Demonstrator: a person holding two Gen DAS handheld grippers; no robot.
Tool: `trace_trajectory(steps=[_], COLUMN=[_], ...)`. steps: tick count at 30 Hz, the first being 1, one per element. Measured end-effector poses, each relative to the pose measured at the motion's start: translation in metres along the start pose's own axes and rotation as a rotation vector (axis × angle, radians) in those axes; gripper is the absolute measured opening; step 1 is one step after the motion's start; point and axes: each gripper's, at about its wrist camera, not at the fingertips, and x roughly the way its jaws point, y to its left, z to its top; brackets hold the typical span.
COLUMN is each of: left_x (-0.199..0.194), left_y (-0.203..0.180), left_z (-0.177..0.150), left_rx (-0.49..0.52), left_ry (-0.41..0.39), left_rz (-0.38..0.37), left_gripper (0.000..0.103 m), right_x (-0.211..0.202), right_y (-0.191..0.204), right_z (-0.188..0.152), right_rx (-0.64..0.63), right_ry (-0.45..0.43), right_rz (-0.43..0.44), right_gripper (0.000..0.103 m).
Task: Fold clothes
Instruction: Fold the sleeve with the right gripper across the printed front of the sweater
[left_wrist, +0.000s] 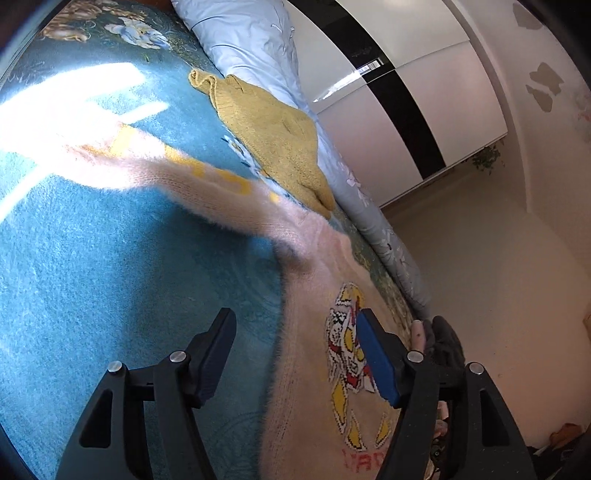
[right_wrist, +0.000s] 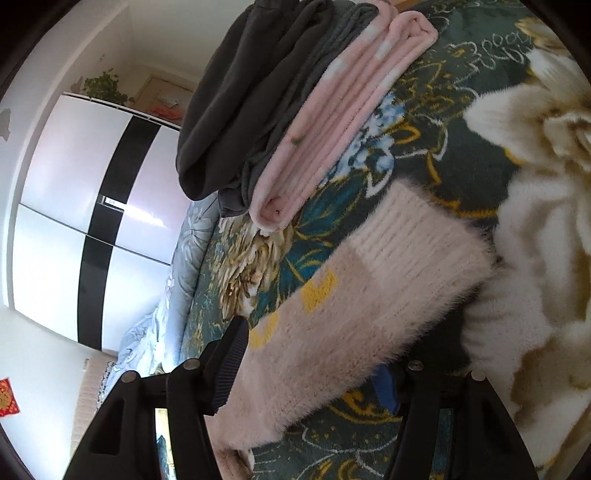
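One fuzzy pink sweater (left_wrist: 317, 369) lay spread flat on the teal floral blanket (left_wrist: 110, 277) that covered the bed, its knitted cartoon figure in yellow, red and white facing up and one sleeve (left_wrist: 184, 173) stretched away across the blanket into a patch of sunlight. The left gripper (left_wrist: 295, 354) hovered over the sweater's side edge with its two fingers standing wide apart – one over bare blanket, the other, blue-padded, over the cartoon figure – and nothing was pinched between them. One yellow knitted garment (left_wrist: 273, 136) lay farther up the bed, just beside the sleeve and against a pale blue quilt (left_wrist: 251, 40) bunched along the bed's edge. In the right wrist view the sweater's other sleeve (right_wrist: 354, 295), with its ribbed cuff (right_wrist: 413, 236) and yellow knitted marks, ran between the two fingers of the right gripper (right_wrist: 310, 369); the left-hand finger touched the fuzzy edge while the blue-padded finger was mostly hidden under the sleeve – so the jaws stood fairly wide around the cloth, and whether they pressed on it I could not tell. Beyond the cuff sat one stack of folded clothes (right_wrist: 295, 110): a pink fleece piece (right_wrist: 351, 110) lowest, thin grey layers (right_wrist: 317, 74) on it and a dark grey garment (right_wrist: 236, 96) on top; the exact count of grey pieces could not be made out. One white wardrobe (right_wrist: 74, 206) with a black stripe stood past the bed.
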Motion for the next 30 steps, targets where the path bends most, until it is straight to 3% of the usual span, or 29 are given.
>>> trace_trajectory(steps=[2, 3, 8, 13, 17, 23, 30], left_x=[0.001, 0.001, -0.003, -0.004, -0.01, -0.014, -0.014], left_y=[0.0, 0.0, 0.003, 0.015, 0.026, 0.038, 0.05], left_z=[0.001, 0.001, 0.002, 0.005, 0.006, 0.009, 0.01], left_rx=[0.001, 0.001, -0.005, -0.048, -0.098, -0.151, -0.23], left_ry=[-0.003, -0.005, -0.043, -0.062, -0.07, -0.067, -0.065], left_rz=[-0.008, -0.016, -0.052, -0.046, -0.091, -0.112, -0.04], left_gripper=[0.068, 0.068, 0.069, 0.075, 0.077, 0.078, 0.078], right_x=[0.0, 0.0, -0.013, -0.033, -0.041, -0.004, 0.072], right_y=[0.002, 0.003, 0.033, 0.12, 0.213, 0.318, 0.341], right_z=[0.0, 0.001, 0.0, -0.017, -0.059, -0.17, -0.312], right_rx=[0.025, 0.034, 0.009, -0.234, -0.493, -0.858, -1.162], right_ry=[0.006, 0.002, -0.033, -0.043, -0.034, 0.072, 0.255], right_rz=[-0.013, -0.013, 0.025, 0.093, 0.117, 0.102, -0.023], right_gripper=[0.057, 0.045, 0.012, 0.011, 0.011, 0.01, 0.01])
